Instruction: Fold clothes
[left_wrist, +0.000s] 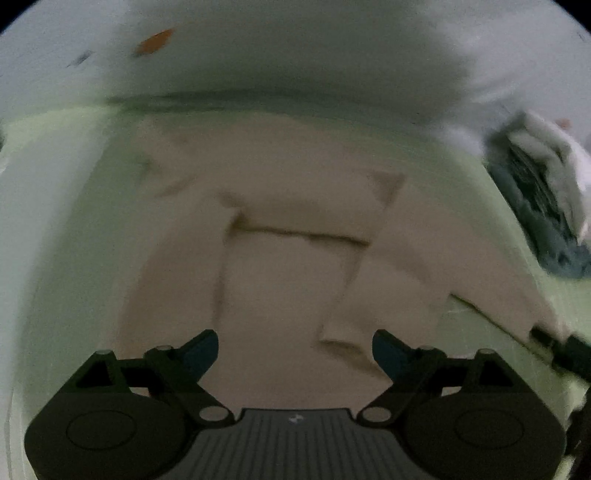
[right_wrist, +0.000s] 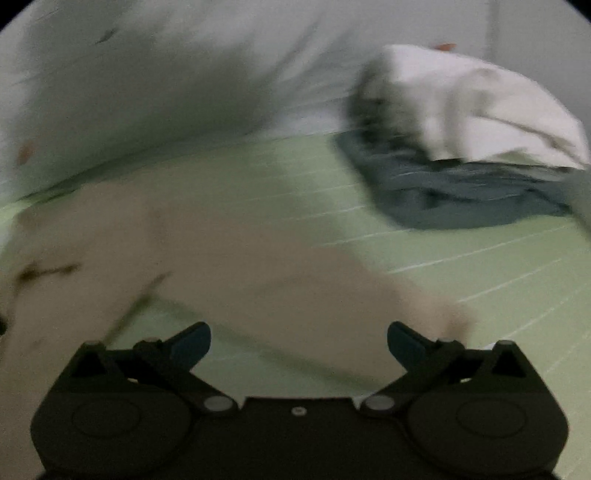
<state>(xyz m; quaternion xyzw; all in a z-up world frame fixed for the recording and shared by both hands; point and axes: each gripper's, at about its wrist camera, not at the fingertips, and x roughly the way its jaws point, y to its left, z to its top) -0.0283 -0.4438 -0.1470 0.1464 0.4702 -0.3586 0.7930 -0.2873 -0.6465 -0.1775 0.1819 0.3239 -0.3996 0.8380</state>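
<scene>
the left gripper (left_wrist: 295, 350) stands wide apart, nothing between its pads, over a pale beige cloth garment (left_wrist: 288, 236) lying partly folded near the middle of the light green striped bed sheet (right_wrist: 461, 266). the right gripper (right_wrist: 299, 343) gapes wide too, empty. crumpled dark teal and white clothes (right_wrist: 461, 192) sit toward the sheet's far right corner.

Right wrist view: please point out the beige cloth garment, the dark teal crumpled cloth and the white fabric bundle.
beige cloth garment (right_wrist: 236, 266), right wrist view, its flat middle.
dark teal crumpled cloth (right_wrist: 454, 195), right wrist view, its front folds.
white fabric bundle (right_wrist: 480, 107), right wrist view, its top.
</scene>
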